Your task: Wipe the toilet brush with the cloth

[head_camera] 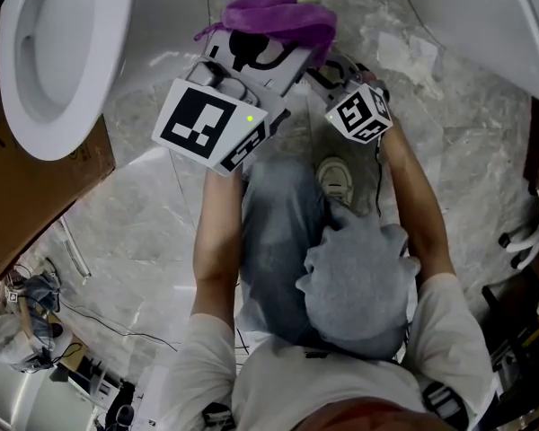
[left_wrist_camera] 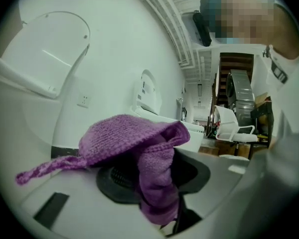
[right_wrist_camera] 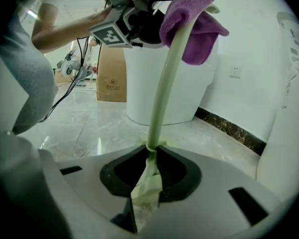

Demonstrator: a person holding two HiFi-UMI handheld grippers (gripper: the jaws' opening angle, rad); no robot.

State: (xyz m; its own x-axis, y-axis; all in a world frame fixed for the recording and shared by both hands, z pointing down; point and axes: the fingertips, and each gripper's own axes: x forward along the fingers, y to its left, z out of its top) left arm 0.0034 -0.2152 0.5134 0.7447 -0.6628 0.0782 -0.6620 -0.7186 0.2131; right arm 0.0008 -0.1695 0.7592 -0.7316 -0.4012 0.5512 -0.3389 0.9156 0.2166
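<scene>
Right gripper [right_wrist_camera: 150, 151] has its jaws nipped tight on the slim pale-green plastic toilet brush [right_wrist_camera: 162, 93], low on the shaft. The shaft climbs the middle of the frame into the purple knitted cloth [right_wrist_camera: 192, 14] at the top. On the left gripper [left_wrist_camera: 157, 168] the jaws stand apart, with that cloth bunched loosely in the gap and flopped over the tips, not squeezed as far as I can see. The brush looks light, and its thin shaft bows a little, so I judge it springy and smooth, best held low near the flared end. The cloth is soft and limp, and likely to slide off. Any writing? The brown cardboard box [right_wrist_camera: 112, 76], upper left, carries print too small to read. The black-and-white marker cube [head_camera: 208, 124] shows only a pattern.
</scene>
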